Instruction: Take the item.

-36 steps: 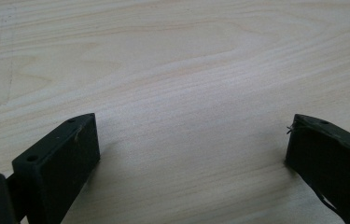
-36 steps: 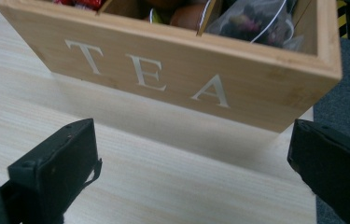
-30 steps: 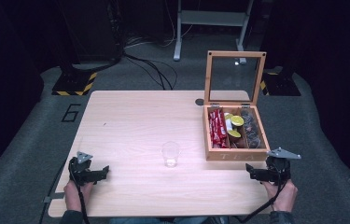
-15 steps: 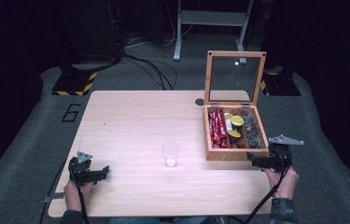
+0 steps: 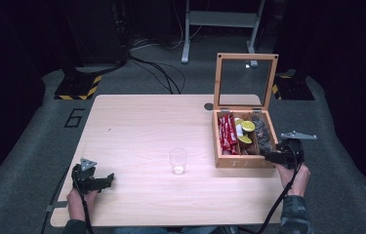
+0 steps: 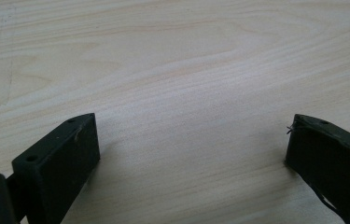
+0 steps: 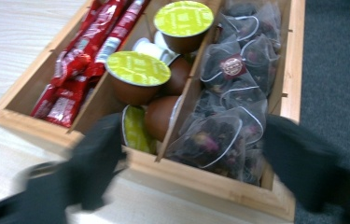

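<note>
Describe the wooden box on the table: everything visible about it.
The wooden box is light wood, standing at the table's right side with its hinged, glass-paned lid upright and open. Dividers make three compartments: red sachets in one, brown capsules with green lids in the middle, clear pyramid tea bags in the third. The right gripper, jaws apart, sits just before its near wall.

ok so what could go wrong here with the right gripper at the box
The right gripper is open at the front wall of the wooden box; it could catch that wall and shove the box. The tea bags are heaped together, so several might lift at once. The raised lid could drop if the box is jolted.
</note>
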`<state>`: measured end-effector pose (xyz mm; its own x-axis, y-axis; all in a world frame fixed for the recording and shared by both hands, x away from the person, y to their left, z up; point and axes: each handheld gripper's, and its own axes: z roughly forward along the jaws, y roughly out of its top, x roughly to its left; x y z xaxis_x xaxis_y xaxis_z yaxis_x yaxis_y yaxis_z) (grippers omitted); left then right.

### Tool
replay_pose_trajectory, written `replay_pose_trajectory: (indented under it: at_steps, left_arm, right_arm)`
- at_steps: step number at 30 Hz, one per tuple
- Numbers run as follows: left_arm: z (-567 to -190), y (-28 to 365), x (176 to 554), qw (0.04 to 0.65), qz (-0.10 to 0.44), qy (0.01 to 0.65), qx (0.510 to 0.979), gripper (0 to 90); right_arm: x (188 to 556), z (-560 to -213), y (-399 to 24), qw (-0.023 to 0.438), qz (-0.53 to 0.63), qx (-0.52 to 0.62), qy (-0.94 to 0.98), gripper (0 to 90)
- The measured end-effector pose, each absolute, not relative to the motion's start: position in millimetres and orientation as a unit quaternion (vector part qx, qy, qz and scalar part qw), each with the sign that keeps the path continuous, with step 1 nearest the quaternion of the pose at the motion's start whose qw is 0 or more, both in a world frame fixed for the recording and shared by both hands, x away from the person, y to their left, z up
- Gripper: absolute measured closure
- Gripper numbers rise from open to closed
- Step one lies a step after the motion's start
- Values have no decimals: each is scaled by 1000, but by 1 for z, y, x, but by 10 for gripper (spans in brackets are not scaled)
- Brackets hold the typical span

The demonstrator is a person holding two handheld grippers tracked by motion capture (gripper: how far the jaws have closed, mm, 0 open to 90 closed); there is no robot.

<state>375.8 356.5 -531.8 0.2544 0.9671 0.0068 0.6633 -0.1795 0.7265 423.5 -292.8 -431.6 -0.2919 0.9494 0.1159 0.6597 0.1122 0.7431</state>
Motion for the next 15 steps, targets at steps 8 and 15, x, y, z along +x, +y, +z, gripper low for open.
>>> replay_pose_trajectory:
  at_steps: [8, 15]
  left_arm:
    - [-532, 357, 376, 311, 244, 560, 728, 27]
    - [-532, 357, 376, 312, 244, 560, 728, 27]
  right_arm:
    - [439, -439, -295, 188, 337, 577, 720, 479]
    - [451, -448, -293, 182, 298, 602, 718, 649]
